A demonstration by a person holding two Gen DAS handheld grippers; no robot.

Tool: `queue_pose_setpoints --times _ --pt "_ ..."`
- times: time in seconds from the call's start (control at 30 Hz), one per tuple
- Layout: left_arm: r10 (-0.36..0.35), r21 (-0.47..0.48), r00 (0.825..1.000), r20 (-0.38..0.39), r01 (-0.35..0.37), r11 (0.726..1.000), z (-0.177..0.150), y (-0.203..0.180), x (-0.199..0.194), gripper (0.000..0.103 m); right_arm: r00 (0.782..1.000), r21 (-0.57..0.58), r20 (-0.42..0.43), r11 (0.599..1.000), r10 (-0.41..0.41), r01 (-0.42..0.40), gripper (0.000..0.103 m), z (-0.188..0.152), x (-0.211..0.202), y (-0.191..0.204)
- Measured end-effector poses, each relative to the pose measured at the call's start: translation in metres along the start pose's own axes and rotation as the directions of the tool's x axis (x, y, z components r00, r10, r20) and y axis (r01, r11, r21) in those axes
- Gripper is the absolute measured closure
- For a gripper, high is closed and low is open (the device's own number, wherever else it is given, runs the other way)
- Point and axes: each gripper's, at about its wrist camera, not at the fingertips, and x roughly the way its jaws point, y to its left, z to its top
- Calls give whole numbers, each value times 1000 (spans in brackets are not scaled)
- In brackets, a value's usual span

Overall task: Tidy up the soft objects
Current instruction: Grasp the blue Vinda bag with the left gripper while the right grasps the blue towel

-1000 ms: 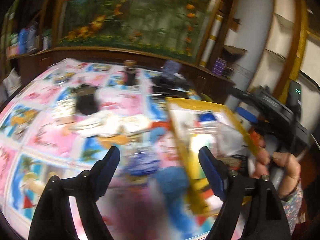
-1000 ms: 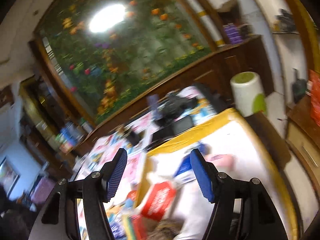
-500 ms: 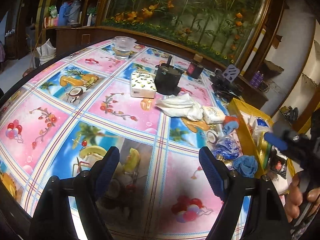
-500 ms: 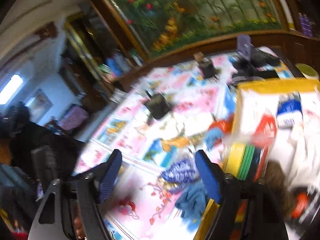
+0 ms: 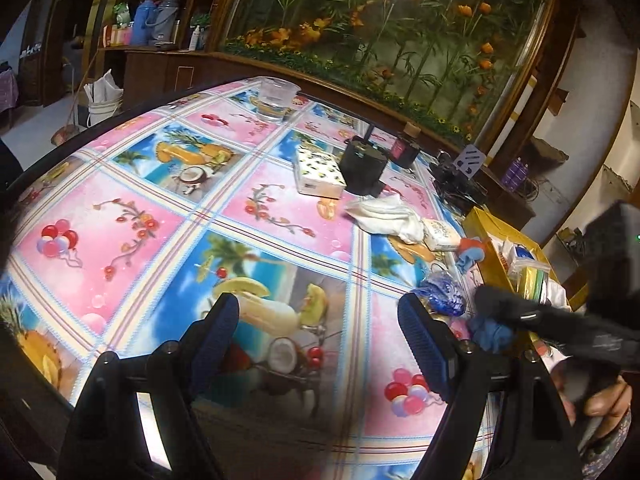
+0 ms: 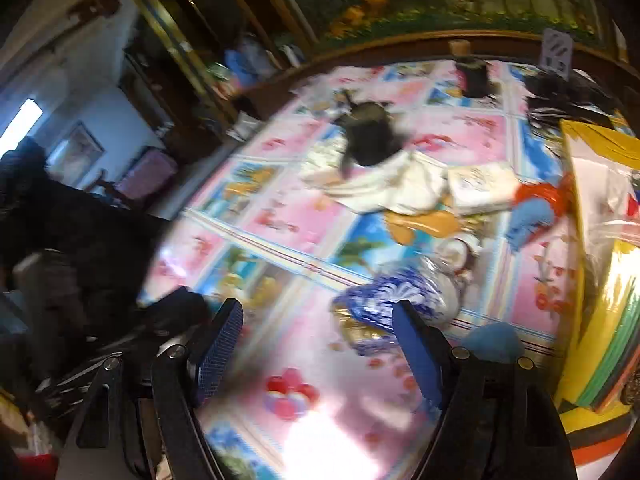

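Several soft things lie on the fruit-print tablecloth (image 5: pixel 132 236): a white cloth (image 5: pixel 384 214), a blue and orange glove (image 5: pixel 470 252), a blue patterned bag (image 5: pixel 440 298) and a blue cloth (image 5: pixel 490 330). My left gripper (image 5: pixel 316 320) hovers open over bare tablecloth, left of the bag, with nothing between its fingers. My right gripper (image 6: pixel 318 332) is open and empty too. The blue patterned bag (image 6: pixel 396 296) lies just beyond its right finger and the blue cloth (image 6: pixel 496 340) to that finger's right. The white cloth (image 6: pixel 392 184) and glove (image 6: pixel 536 208) lie further off.
A yellow box (image 5: pixel 516 264) with packets and coloured sheets stands at the table's right end. A tissue box (image 5: pixel 318 176), a black box (image 5: pixel 364 166), a clear cup (image 5: pixel 276 98) and a small white packet (image 5: pixel 440 234) stand further back. A hand (image 5: pixel 600 400) shows at the right.
Both views have swung left, off the yellow box and onto the tablecloth. The right gripper's jaws stand a little wider than a second ago. The left jaws look unchanged.
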Motion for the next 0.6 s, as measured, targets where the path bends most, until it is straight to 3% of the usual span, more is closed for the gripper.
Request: queue_pose_setpoints --times 0.03,0.1,0.2,0.3,0.43,0.47,0.5,0.53,0.57,0.6 --pt "-2 -7 1000 2 2 1000 1 3 -2 22 999 -23 35 999 -37 37 22 2 -9 4" --pt "-8 -22 1000 5 8 1000 1 9 -5 22 979 -81 80 978 -188 194 22 9 -23 6" --pt "-14 -23 1000 4 14 1000 1 14 -7 22 947 -102 19 942 -321 321 22 12 -25 -13" --pt "-27 -32 1000 0 27 999 1 16 -5 22 938 -127 -37 933 -344 337 22 -1 -22 -21" --pt "-41 -40 999 -18 41 998 -1 15 -1 22 947 -152 -86 943 -311 296 23 -19 -3 -12" --pt "-41 -32 999 -21 40 999 -2 12 0 22 942 -140 -105 943 -318 303 32 -21 5 -12" --pt "-40 -26 999 -22 39 999 -2 11 -1 22 936 -133 -132 942 -326 309 50 -23 14 -13" --pt "-38 -17 999 -23 38 999 -3 8 -2 22 921 -145 -143 928 -362 342 54 -26 20 -12" --pt "-38 -3 999 -22 38 999 -3 6 -4 22 923 -146 -124 927 -364 346 60 -27 19 -10" --pt "-37 9 999 -19 37 999 -4 4 -5 22 944 -113 -127 950 -306 292 61 -26 17 -10"
